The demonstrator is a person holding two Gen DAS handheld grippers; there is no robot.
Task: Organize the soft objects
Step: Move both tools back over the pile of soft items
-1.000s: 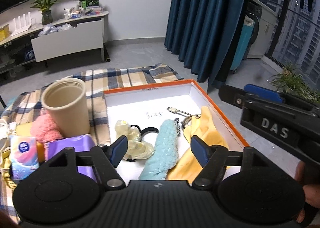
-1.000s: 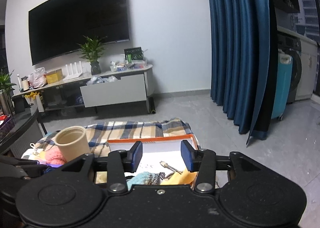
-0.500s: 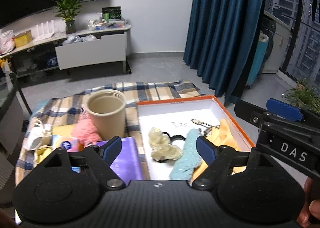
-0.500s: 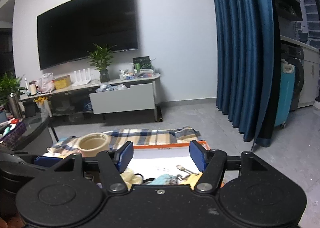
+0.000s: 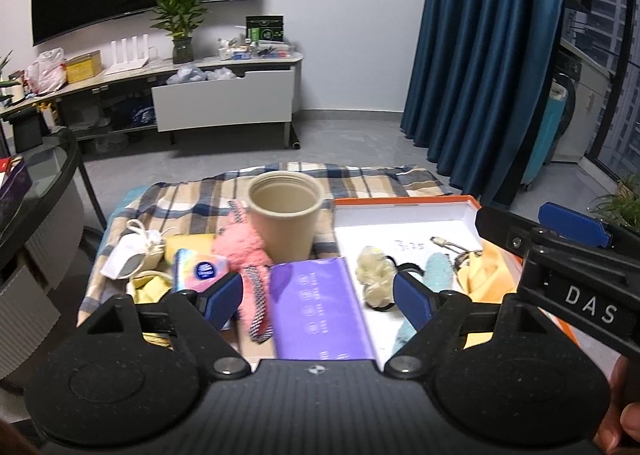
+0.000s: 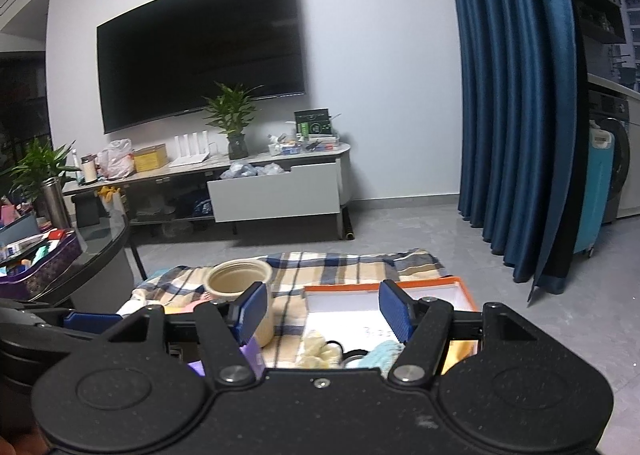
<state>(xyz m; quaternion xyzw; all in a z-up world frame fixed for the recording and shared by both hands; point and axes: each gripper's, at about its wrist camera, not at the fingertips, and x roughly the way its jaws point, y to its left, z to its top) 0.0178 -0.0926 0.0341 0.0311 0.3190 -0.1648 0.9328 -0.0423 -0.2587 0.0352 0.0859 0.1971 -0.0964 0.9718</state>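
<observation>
Both grippers, left [image 5: 318,297] and right [image 6: 322,309], have wide jaws that hold nothing. The soft things lie below: pink toy [image 5: 244,251] on the checked cloth [image 5: 192,203], blue sock [image 5: 438,275] inside the orange box [image 5: 404,202].

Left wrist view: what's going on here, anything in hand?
Nothing is held. A person carries both tools; the left gripper and right gripper have just been opening, with nothing between their jaws, above the plaid cloth. The orange-rimmed box already holds a cream scrunchie, a teal fuzzy piece and a yellow cloth. The pink plush, purple pack and beige cup sit outside it.
</observation>
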